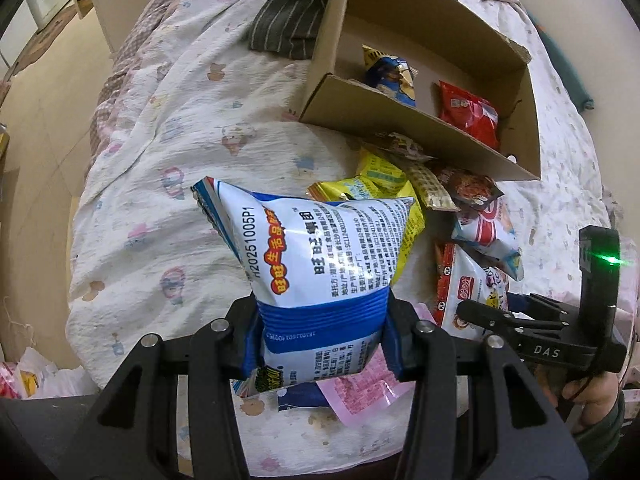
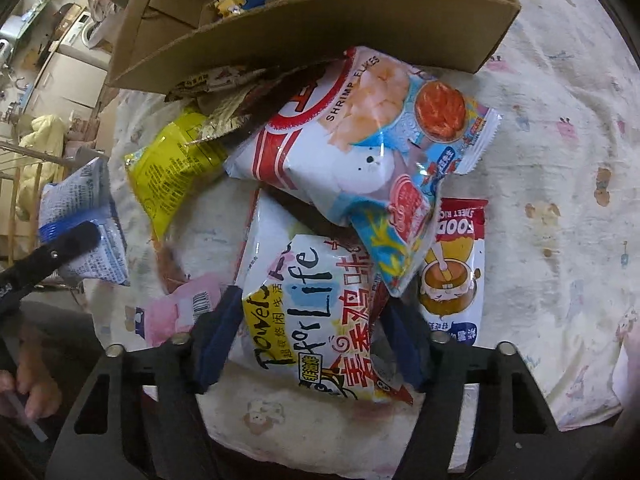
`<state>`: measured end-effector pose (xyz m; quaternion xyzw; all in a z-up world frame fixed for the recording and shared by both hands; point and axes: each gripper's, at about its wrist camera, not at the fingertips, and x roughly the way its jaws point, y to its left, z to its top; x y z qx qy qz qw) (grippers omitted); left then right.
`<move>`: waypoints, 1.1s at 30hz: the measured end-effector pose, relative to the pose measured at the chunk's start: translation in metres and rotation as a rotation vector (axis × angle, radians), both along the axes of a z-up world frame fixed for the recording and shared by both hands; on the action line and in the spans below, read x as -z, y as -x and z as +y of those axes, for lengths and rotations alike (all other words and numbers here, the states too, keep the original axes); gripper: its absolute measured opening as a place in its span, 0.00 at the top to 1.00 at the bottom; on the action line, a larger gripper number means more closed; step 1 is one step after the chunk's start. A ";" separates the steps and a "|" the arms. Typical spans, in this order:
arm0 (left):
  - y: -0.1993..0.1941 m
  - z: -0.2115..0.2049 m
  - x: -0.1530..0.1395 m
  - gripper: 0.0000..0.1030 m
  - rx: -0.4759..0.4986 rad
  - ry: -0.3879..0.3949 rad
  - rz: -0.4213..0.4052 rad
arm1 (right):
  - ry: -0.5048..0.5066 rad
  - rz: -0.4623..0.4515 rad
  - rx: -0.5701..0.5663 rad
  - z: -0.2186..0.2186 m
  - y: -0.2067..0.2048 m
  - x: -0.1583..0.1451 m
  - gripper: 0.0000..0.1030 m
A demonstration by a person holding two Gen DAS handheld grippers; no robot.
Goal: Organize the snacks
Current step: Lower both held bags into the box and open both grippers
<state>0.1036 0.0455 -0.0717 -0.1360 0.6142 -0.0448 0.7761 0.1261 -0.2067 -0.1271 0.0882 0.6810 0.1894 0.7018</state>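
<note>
My left gripper [image 1: 322, 336] is shut on a blue and white snack bag [image 1: 320, 256] and holds it above the bed. The same bag shows at the left of the right wrist view [image 2: 80, 220]. My right gripper [image 2: 310, 344] is open, its fingers on either side of a white "Power for Life" bag [image 2: 304, 304] in the snack pile; it also shows in the left wrist view [image 1: 496, 316]. A shrimp flakes bag [image 2: 360, 132] lies on top of the pile. The cardboard box [image 1: 404, 120] holds a yellow and blue bag [image 1: 390, 74] and a red bag [image 1: 470, 114].
The pile holds a yellow bag [image 2: 176, 168], a pink packet [image 2: 180, 312] and a sweet rice packet [image 2: 452, 276]. A striped dark cloth [image 1: 292, 24] lies beside the box. The bed sheet [image 1: 168, 160] drops off at the left to the floor [image 1: 44, 128].
</note>
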 end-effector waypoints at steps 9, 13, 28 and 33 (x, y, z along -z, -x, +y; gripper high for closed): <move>-0.002 0.000 -0.002 0.57 -0.028 -0.030 -0.019 | -0.295 -0.082 -0.018 -0.009 0.008 -0.039 0.44; -0.001 0.004 -0.009 0.58 -0.048 -0.043 -0.046 | -0.333 -0.124 -0.030 -0.014 0.010 -0.054 0.44; -0.046 -0.020 -0.078 0.57 -0.010 -0.050 -0.200 | -0.333 -0.350 0.144 -0.049 -0.042 -0.128 0.44; -0.082 -0.032 -0.088 0.57 0.011 -0.054 -0.233 | -0.293 -0.389 0.175 -0.055 -0.075 -0.133 0.44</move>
